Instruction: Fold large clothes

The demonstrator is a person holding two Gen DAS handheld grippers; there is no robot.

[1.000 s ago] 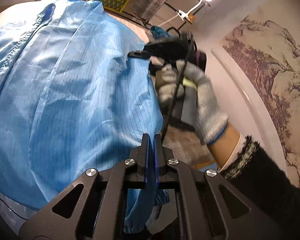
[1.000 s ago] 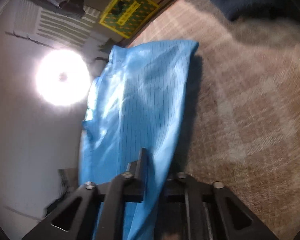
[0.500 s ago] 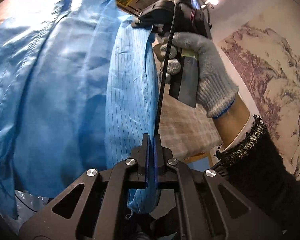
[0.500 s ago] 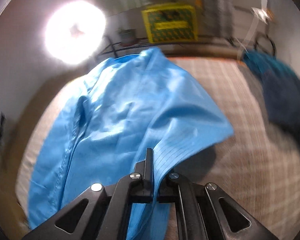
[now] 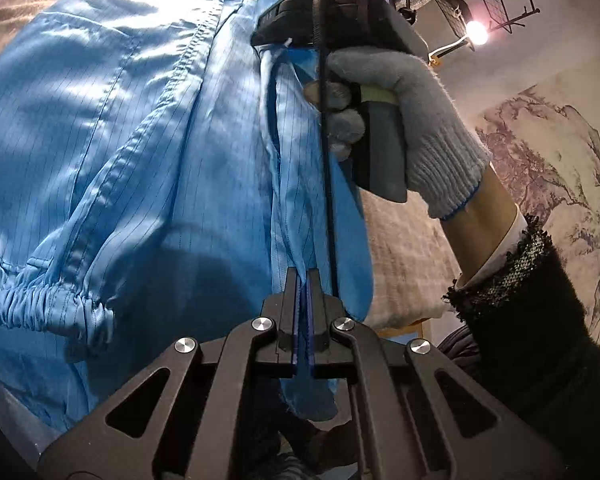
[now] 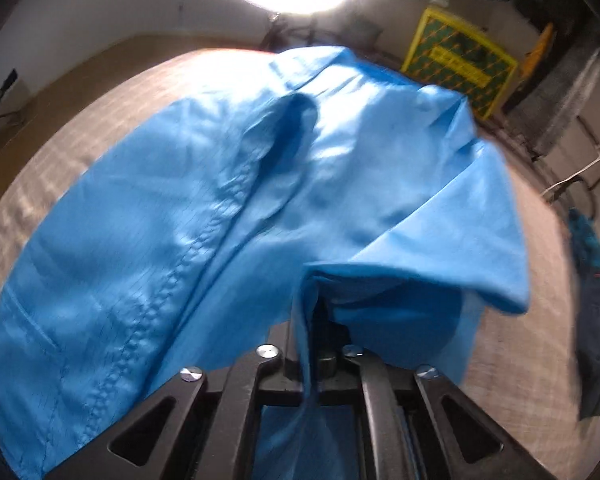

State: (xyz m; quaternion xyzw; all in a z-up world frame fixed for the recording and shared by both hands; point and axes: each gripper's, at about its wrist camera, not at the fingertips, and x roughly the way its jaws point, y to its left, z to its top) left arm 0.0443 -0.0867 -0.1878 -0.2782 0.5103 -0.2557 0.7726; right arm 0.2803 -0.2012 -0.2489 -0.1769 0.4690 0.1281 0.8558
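Between the fingers of the left gripper (image 5: 303, 280) a thin edge of the blue garment (image 5: 132, 152) is clamped tight, the two fingers pressed flat together on it with more cloth hanging below them. Ahead of those fingers the garment now lies as a doubled stack on the plaid-covered surface (image 5: 403, 264), its elastic cuff (image 5: 60, 304) just to the left of the fingers and a stitched seam running away from them. A second ago a single flat panel filled that view, and the gloved hand (image 5: 403, 136) with the right gripper stood well off to the right. It has since swept across to sit just ahead of the left fingers, right over the fold.

From the right wrist view, the right gripper (image 6: 313, 320) has carried its side of the garment over the rest. A flap is draped across and ahead of its fingers, where earlier the cloth trailed to one side. Its fingers are opening at this moment with a strip of cloth running between them; whether they still press on it is hard to tell through the blur.

As a judgement, the first lengthwise fold has just been laid, and the right side is being let go. The draped flap looks loose and may slide off before it is smoothed.
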